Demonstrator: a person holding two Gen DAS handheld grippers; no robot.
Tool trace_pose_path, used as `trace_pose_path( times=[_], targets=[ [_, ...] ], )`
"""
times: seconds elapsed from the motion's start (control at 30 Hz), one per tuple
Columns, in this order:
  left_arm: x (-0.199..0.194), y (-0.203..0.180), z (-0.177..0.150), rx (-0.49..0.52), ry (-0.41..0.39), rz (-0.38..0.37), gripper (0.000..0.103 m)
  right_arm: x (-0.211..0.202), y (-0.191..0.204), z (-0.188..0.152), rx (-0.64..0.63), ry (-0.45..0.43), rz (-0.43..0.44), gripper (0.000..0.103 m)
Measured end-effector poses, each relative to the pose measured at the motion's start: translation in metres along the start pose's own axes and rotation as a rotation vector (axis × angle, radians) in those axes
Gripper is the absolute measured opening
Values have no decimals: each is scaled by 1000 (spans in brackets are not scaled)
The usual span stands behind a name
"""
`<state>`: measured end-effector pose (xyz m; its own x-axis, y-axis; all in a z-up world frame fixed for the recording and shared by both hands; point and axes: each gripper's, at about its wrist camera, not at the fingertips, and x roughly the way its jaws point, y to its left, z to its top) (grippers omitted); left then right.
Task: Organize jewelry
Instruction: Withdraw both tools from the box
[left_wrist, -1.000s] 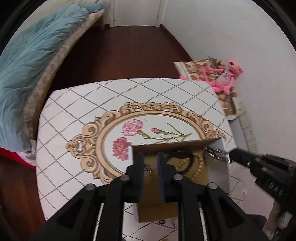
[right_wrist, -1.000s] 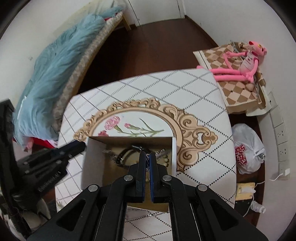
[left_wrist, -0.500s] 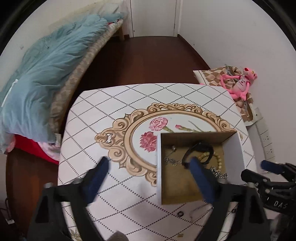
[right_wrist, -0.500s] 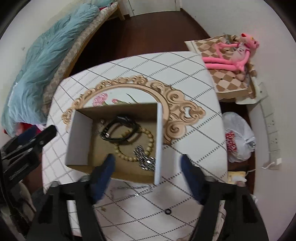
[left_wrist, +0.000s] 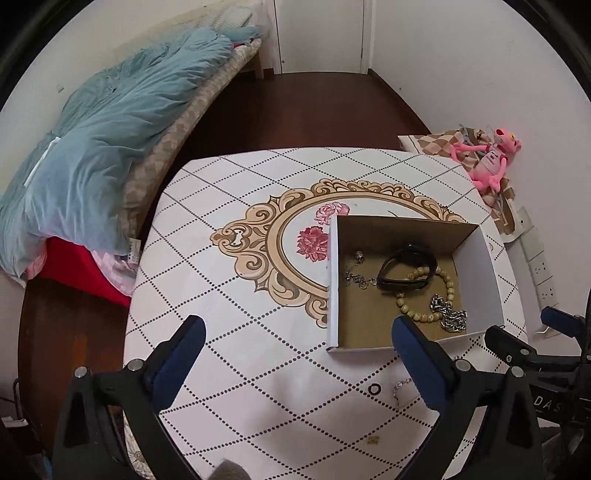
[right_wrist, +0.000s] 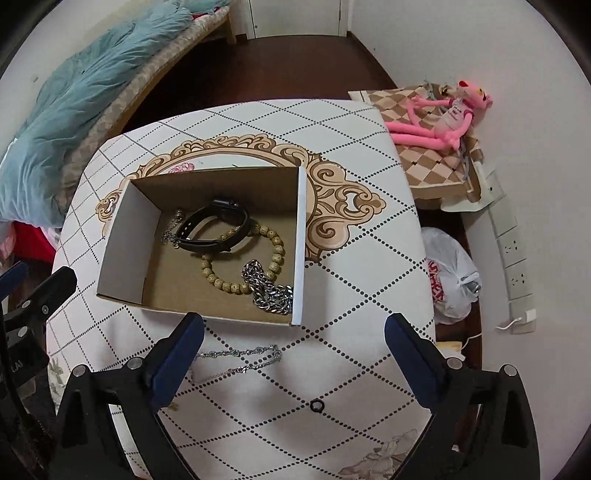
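In the cardboard box (right_wrist: 299, 251) lie a black band (right_wrist: 212, 229), a bead bracelet (right_wrist: 255, 266) and a steel chain (right_wrist: 267, 291), gathered there to be kept together. The left gripper (left_wrist: 295, 343) and right gripper (right_wrist: 293, 338) have just been opening and stand wide, empty. A thin chain (right_wrist: 240, 360) and small ring (right_wrist: 317, 406) wait outside on the table (right_wrist: 369, 288), probably next.

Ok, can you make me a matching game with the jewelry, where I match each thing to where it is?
Things:
1. black band
2. chunky silver chain
3. thin silver chain
4. small black ring

Places:
A. on the table, just in front of the box
B. in the box's near right corner
C. alone on the table, nearer the camera
D. in the box, overlapping the bead bracelet

Pairs: 1-D, 2-B, 3-A, 4-C
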<state>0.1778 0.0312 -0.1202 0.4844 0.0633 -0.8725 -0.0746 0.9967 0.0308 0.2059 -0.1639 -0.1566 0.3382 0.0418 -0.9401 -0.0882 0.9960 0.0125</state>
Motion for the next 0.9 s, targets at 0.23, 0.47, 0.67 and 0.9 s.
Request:
trace_pose_path(
  times=[0.23, 0.47, 0.67, 0.9],
  targets=[
    [-31, 2, -5, -2, -52, 19, 103, -32, 4, -6, -9, -70, -29, 100],
    [-74, 2, -16, 0, -117, 28, 103, -80, 5, -20, -11, -166, -50, 100],
    [-106, 4, -26, -19, -155, 7, 103, -121, 6, -34, -2, -244, -56, 100],
    [-134, 4, -35, -32, -195, 6, 103, -157, 6, -50, 12, -302, -61, 100]
  ],
)
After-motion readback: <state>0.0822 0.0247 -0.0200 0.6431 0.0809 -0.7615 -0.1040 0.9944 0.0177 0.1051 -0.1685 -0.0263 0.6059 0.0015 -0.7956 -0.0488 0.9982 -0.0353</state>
